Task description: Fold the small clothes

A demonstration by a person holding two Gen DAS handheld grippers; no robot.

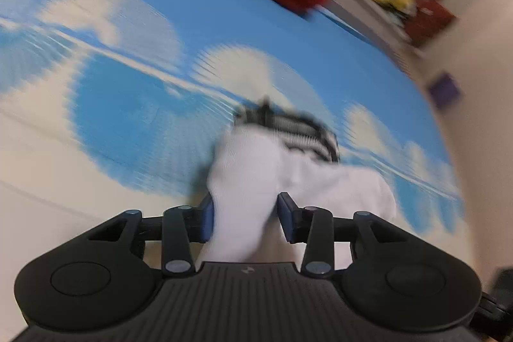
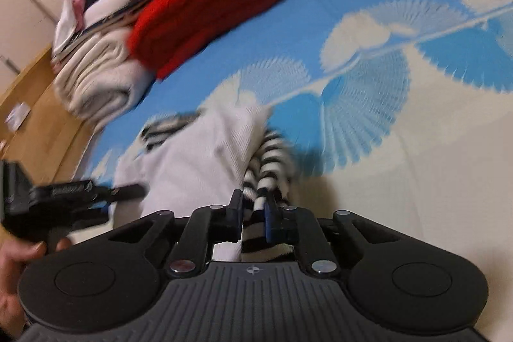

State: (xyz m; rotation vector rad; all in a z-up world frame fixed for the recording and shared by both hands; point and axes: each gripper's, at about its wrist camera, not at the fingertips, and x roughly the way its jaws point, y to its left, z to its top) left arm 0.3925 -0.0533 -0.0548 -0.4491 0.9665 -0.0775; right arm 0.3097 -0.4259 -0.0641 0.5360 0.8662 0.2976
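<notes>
Socks (image 2: 205, 159), 2 it seems (blurred): white ribbed knit w/ black-striped cuffs, bunched on cloud-print mat (image 2: 449, 149). Soft, light, floppy; best held at cuff and toe. Left gripper (image 1: 245, 213) clamped on white part; right gripper (image 2: 253, 213) pinching striped cuff.

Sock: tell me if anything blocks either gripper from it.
Nothing visible does. The left gripper already has the sock's white part between its fingers; the right gripper is shut on its striped cuff.
</notes>
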